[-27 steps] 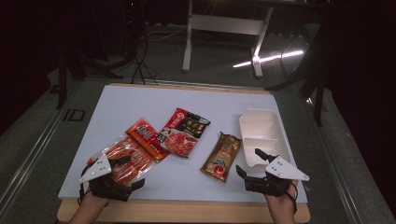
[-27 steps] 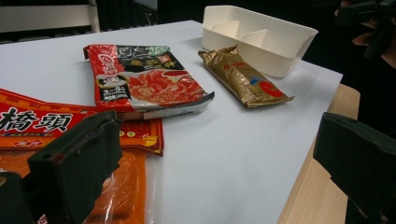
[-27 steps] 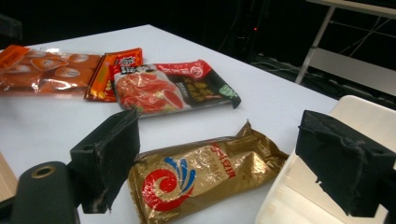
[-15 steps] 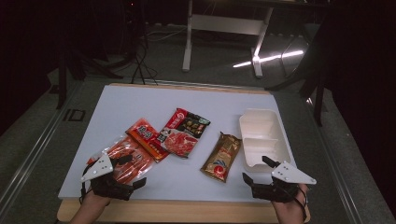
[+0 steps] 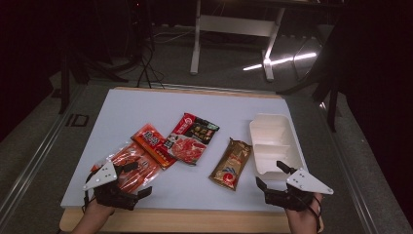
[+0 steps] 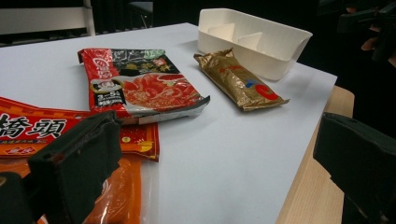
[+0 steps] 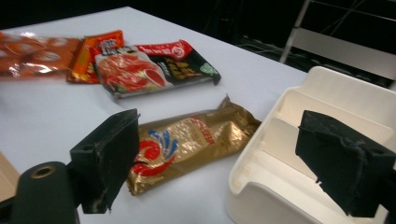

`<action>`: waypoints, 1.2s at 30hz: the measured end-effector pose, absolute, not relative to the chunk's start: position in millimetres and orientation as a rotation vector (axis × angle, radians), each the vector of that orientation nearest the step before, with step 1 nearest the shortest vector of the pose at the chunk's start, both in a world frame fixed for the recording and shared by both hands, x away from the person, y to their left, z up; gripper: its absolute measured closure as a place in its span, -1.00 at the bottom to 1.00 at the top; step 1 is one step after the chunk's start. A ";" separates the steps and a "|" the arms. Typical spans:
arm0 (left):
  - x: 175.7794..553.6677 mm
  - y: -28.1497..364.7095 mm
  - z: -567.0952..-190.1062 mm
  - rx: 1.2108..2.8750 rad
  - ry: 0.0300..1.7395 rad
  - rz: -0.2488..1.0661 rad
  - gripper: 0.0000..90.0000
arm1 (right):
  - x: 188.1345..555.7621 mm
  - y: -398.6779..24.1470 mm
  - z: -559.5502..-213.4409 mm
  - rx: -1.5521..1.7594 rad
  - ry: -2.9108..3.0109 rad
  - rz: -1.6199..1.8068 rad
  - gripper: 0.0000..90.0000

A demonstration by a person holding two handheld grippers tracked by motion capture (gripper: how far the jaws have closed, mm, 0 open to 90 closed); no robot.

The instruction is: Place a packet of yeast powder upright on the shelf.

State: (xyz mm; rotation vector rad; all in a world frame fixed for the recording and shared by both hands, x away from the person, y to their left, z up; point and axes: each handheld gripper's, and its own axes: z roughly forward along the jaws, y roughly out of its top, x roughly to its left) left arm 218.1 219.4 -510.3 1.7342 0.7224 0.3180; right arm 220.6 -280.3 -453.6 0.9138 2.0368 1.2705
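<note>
Several food packets lie on the white mat: a clear pack of orange sausages (image 5: 131,163), an orange-red sachet (image 5: 153,144), a red-and-black packet (image 5: 190,139) and a gold packet (image 5: 231,163). A white divided tray (image 5: 275,122) stands at the right. My left gripper (image 5: 139,179) rests open at the near left, its jaws over the corner of the sausage pack (image 6: 116,196), holding nothing. My right gripper (image 5: 269,174) is open at the near right, with the gold packet (image 7: 187,140) and the tray's near end (image 7: 252,200) ahead of its jaws.
The mat (image 5: 160,105) covers a wooden table whose bare edge (image 5: 195,219) runs along the front. The far half of the mat is bare. Dark floor, cables and a white stand leg (image 5: 197,44) lie beyond the table.
My right gripper has drifted slightly to the right and toward the near edge. The left gripper and the packets have stayed put.
</note>
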 end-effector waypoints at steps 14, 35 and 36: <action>219.0 219.0 -510.6 1.737 0.726 0.321 -0.97 | 217.1 -283.0 -440.8 0.937 1.992 1.255 -0.67; 219.3 219.3 -511.1 1.732 0.737 0.327 -0.97 | 214.1 -265.7 -403.6 0.849 2.018 1.308 -0.68; 219.3 219.2 -511.2 1.733 0.737 0.326 -0.97 | 214.6 -265.4 -401.5 0.853 2.017 1.300 -0.68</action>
